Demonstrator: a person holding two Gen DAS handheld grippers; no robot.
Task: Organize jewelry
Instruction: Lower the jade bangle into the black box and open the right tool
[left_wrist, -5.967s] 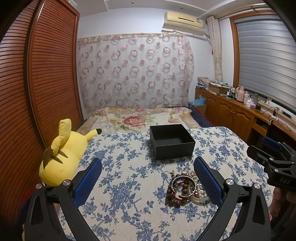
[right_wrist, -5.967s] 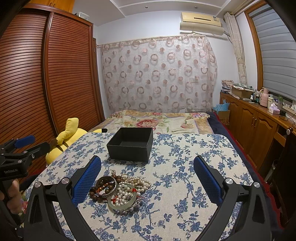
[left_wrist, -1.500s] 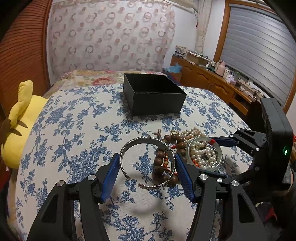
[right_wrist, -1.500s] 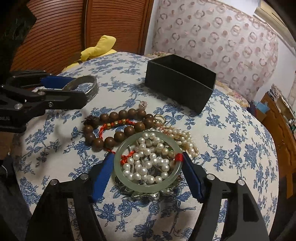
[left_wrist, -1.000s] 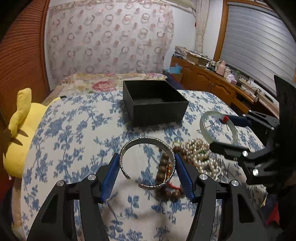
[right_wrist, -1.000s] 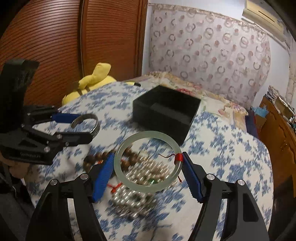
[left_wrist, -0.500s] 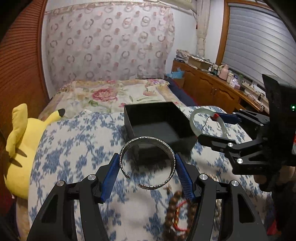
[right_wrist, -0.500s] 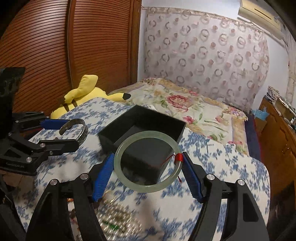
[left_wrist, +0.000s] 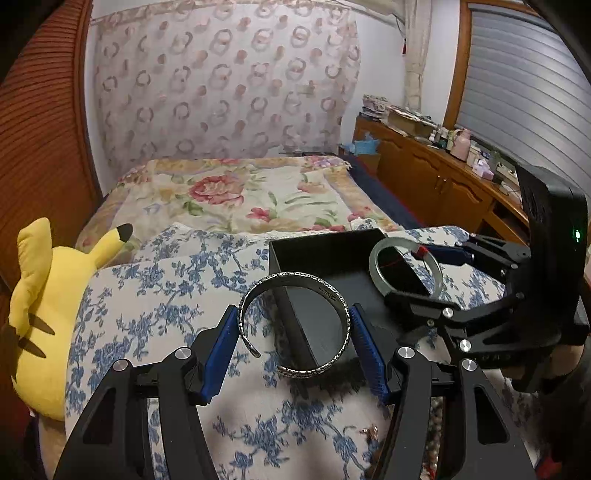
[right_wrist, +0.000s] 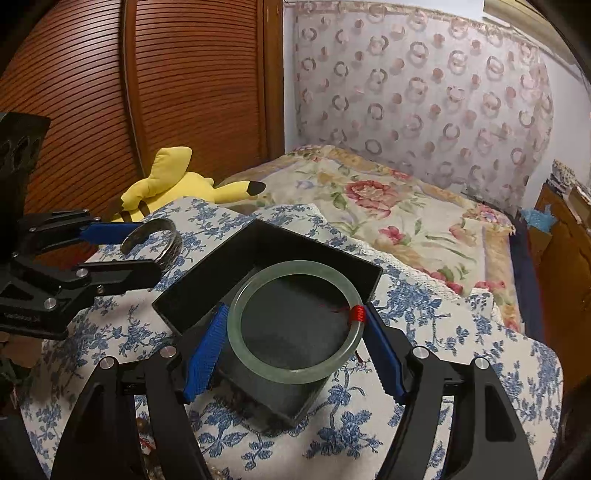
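My left gripper (left_wrist: 293, 341) is shut on an open silver cuff bracelet (left_wrist: 325, 288), held flat above the left wall of the empty black box (left_wrist: 332, 251). It also shows in the right wrist view (right_wrist: 125, 251), with the cuff (right_wrist: 168, 240) left of the box (right_wrist: 221, 266). My right gripper (right_wrist: 293, 345) is shut on a pale green jade bangle (right_wrist: 295, 373) with a red thread wrap, held flat over the box's opening. That bangle (left_wrist: 376, 273) shows at the box's right side in the left wrist view, held by the right gripper (left_wrist: 424, 273).
The box sits on a blue floral cloth (left_wrist: 166, 295). A yellow plush toy (left_wrist: 37, 295) lies at the left edge. A bed with a flowered cover (left_wrist: 229, 192) lies beyond. Wooden cabinets (left_wrist: 424, 177) stand at the right. A small charm (left_wrist: 369, 430) lies near me.
Both grippers have moved forward with their bracelets and now hover at the black box. The jewelry pile has dropped out of view below.
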